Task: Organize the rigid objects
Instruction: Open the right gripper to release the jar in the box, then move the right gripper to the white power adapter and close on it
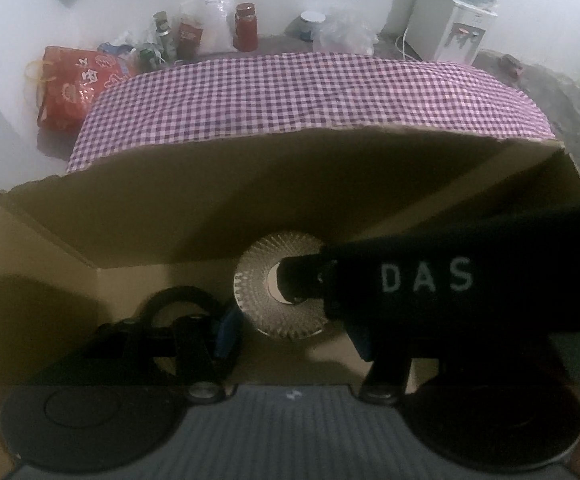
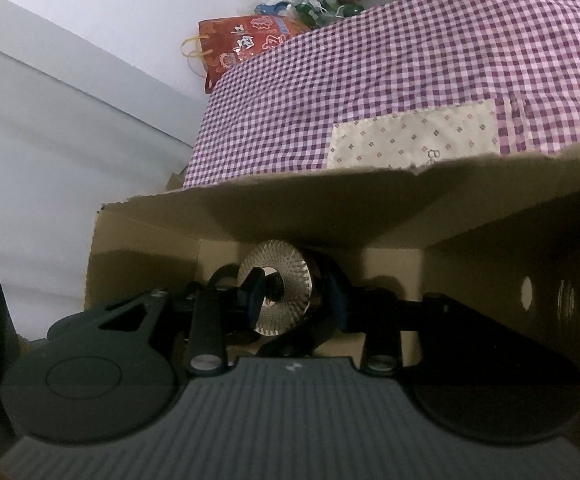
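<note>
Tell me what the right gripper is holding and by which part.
The right gripper holds the ribbed glass by its wall: one finger inside its opening, the other outside.

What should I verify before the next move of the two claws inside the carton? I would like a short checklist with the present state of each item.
1. Ribbed glass is inside the cardboard box: ok.
2. Right claw straddles the glass, one finger at its central opening: ok.
3. Right claw's grip on the glass is firm: cannot tell.
4. Left claw carries nothing between its pads: ok, bare box floor shows there.
5. Black ring is clear of the left claw: cannot tell, it overlaps one finger.
6. The claws have room from each other: not ok, the right one reaches across just ahead of the left.
</note>
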